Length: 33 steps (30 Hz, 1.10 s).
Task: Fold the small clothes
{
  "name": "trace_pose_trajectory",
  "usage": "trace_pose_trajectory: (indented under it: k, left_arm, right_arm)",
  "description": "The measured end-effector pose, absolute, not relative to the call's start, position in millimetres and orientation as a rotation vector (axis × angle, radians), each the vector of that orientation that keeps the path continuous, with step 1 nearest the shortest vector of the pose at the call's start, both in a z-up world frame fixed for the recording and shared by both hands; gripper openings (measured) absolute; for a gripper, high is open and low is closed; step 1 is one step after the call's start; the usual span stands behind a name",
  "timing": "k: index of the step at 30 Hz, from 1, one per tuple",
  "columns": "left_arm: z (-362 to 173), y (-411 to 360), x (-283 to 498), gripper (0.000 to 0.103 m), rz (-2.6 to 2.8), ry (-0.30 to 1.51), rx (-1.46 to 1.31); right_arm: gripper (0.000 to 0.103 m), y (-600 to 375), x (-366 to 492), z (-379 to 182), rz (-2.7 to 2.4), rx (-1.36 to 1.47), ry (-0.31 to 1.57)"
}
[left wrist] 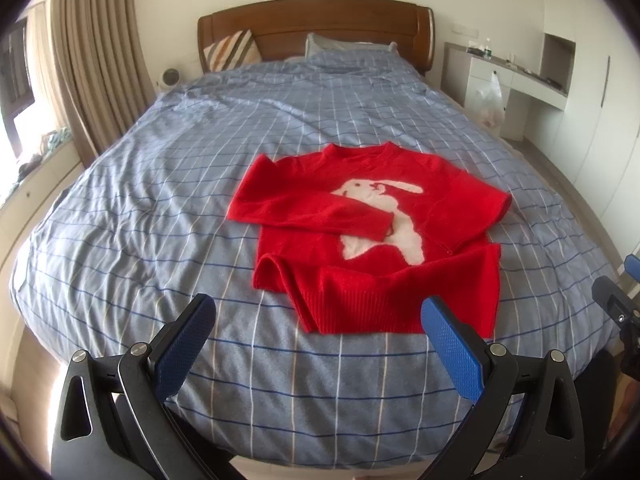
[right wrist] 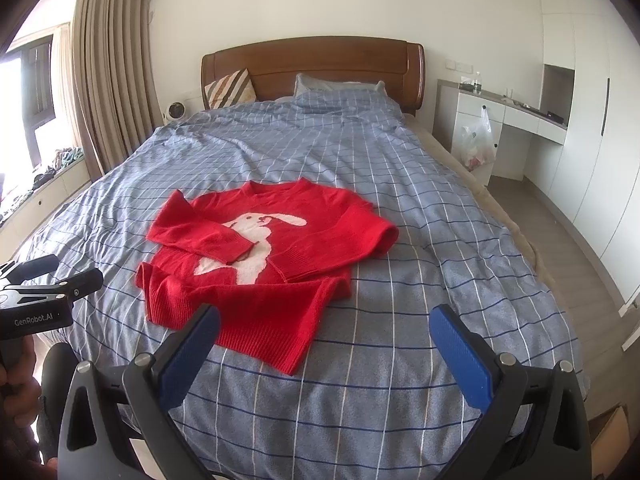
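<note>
On the near half of the blue checked bed (left wrist: 160, 168) lies a red sweater (left wrist: 360, 240), both sleeves folded across its white rabbit. The left gripper (left wrist: 318, 312) and right gripper (right wrist: 324, 322) hover before its hem, jaws spread wide, holding nothing.

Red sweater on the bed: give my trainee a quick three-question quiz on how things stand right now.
1. True or false: both sleeves of the red sweater are folded in across its chest.
2. Which is right? A) the left gripper is shut on the hem; B) both grippers are open and hold nothing; C) the right gripper grips a sleeve.
3. Fill in: the white figure on the sweater's front is a ____.

Key: 1 true; 2 B; 3 rabbit.
</note>
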<state>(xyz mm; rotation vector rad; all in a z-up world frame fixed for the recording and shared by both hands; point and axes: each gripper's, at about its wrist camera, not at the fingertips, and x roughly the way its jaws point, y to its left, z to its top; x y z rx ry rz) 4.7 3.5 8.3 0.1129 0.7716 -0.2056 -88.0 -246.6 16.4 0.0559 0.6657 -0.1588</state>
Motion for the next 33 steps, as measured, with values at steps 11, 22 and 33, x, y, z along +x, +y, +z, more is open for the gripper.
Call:
trace_pose_trajectory:
  k: [11,22,33]
  left_arm:
    - [7.5,3.7,4.1,0.103,-0.203,0.772,0.115]
    - [4.8,6.3,2.0,0.103,-0.197,0.774,0.115]
    - [4.9,7.2,1.6,0.103,-0.197,0.773,0.116]
  right_arm:
    - [0.103,-246.2,-89.7,13.3,-0.152,0.063,0.679]
    - [0.103,-241.8,-90.1,13.4,-0.141,0.069,0.677]
    - [0.103,-241.7,-91.1,11.4,-0.134,0.085,0.688]
